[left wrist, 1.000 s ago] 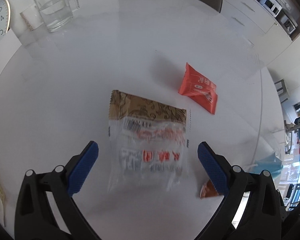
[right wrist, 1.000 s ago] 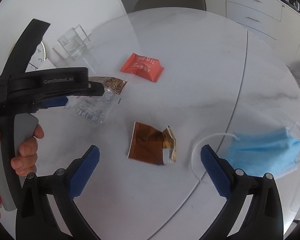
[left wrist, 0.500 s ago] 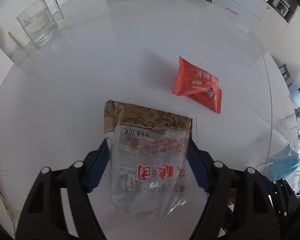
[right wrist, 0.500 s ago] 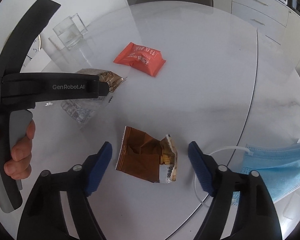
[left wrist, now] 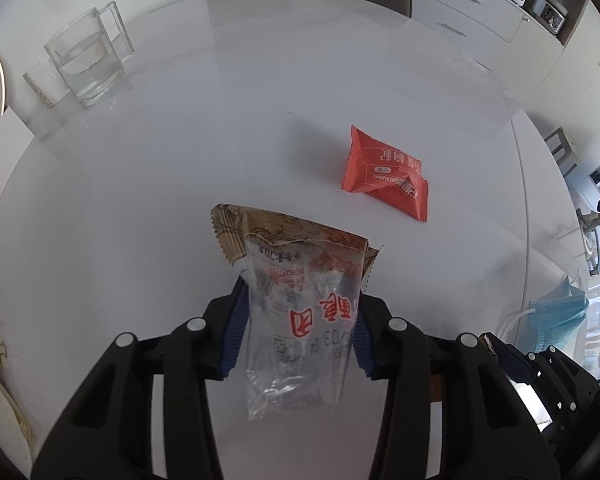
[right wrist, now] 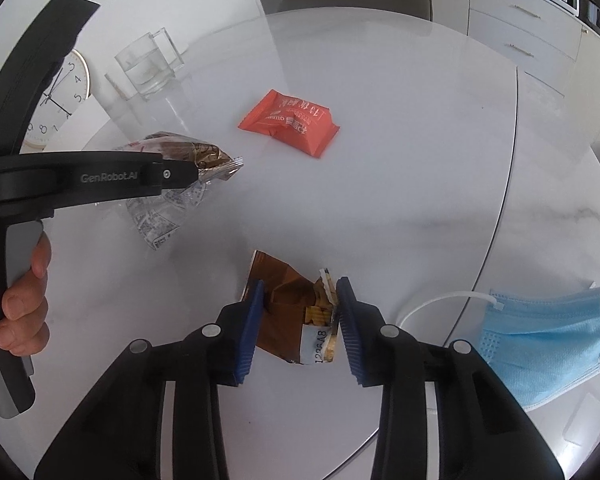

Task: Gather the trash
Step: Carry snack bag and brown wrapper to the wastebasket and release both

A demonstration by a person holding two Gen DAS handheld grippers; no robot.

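Clamping the clear snack bag point(left wrist: 300, 320) between its blue pads, the left gripper point(left wrist: 298, 332) holds that bag with its long axis running straight out along the fingers, brown printed end pointing away toward the red packet point(left wrist: 384, 174); from the right wrist view the bag appears lifted off the white table point(right wrist: 400, 168), its clear end drooping below the jaw; the right gripper point(right wrist: 300, 320) is the nearer one to the torn brown wrapper point(right wrist: 296, 316), which lies flat on the table directly between its two fingers, both pads pressed up against its sides and seemingly gripping it; the wrapper's long axis runs slantwise, its brown end pointing away and left, its torn white end toward the camera; a blue face mask point(right wrist: 548, 344) lies just to the right, apart from the fingers.
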